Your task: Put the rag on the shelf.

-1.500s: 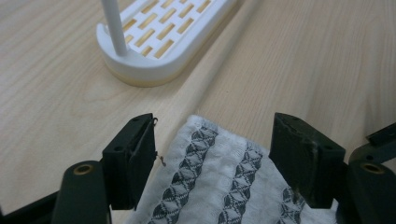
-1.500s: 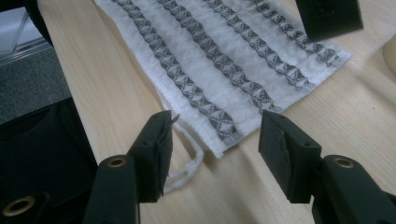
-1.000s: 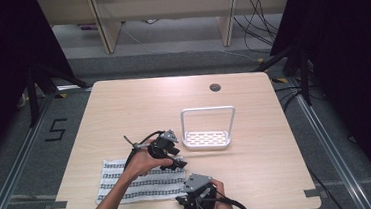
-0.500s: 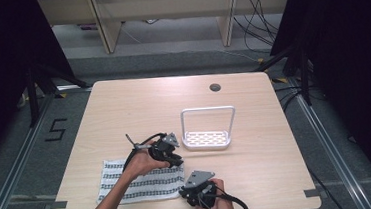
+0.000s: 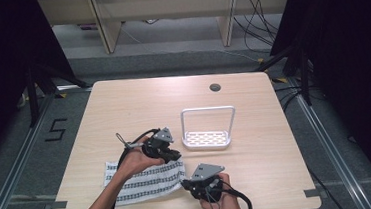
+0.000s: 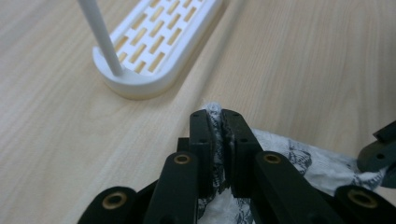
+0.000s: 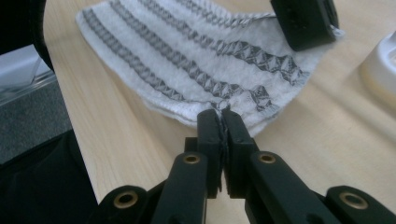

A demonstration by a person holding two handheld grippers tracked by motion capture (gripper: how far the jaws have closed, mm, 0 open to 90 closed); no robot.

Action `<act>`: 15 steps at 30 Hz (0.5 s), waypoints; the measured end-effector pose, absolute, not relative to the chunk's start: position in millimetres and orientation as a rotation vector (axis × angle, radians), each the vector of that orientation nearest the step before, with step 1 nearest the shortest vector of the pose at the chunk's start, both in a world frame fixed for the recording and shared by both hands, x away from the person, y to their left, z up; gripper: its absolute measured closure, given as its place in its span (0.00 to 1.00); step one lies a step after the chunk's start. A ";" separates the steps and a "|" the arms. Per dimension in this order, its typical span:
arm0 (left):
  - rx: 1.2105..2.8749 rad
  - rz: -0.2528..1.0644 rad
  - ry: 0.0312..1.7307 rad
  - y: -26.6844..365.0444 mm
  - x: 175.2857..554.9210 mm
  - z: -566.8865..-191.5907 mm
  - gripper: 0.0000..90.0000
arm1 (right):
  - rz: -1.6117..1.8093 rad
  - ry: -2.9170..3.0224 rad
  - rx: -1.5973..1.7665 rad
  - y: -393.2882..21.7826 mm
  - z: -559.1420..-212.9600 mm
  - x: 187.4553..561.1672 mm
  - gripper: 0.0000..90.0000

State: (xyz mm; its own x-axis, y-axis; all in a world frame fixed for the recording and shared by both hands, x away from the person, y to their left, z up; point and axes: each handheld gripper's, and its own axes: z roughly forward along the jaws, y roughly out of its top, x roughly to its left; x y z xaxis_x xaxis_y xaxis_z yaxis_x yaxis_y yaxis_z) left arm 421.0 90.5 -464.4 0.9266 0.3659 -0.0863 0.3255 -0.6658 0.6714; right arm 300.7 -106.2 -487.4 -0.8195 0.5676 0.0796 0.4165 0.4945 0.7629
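Both of your grippers have just closed onto the patterned cloth (image 5: 147, 181): your left gripper (image 5: 173, 155) pinches its corner nearest the white rack (image 5: 209, 138), and your right gripper (image 5: 185, 183) pinches the corner just below that. Most of the cloth lies flat on the table (image 5: 138, 108), left of the rack and toward you.

Each black tool (image 5: 173, 154) has brass-coloured rivets, a grey three-cornered top plate and a trailing black cable.
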 end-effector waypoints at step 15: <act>2.260 0.153 0.552 116.6 416.4 -402.9 0.92 | 1.340 2.431 0.751 -118.7 -436.2 314.0 0.98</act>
State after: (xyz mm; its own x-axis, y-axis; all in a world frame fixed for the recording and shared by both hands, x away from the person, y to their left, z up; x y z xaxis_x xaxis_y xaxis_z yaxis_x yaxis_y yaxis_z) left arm 416.4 116.6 -402.9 0.8981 0.4351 -0.0643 0.3404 -0.5949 0.7282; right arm 314.0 -118.7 -436.2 -0.8308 0.5563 0.0173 0.3115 0.4391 0.8427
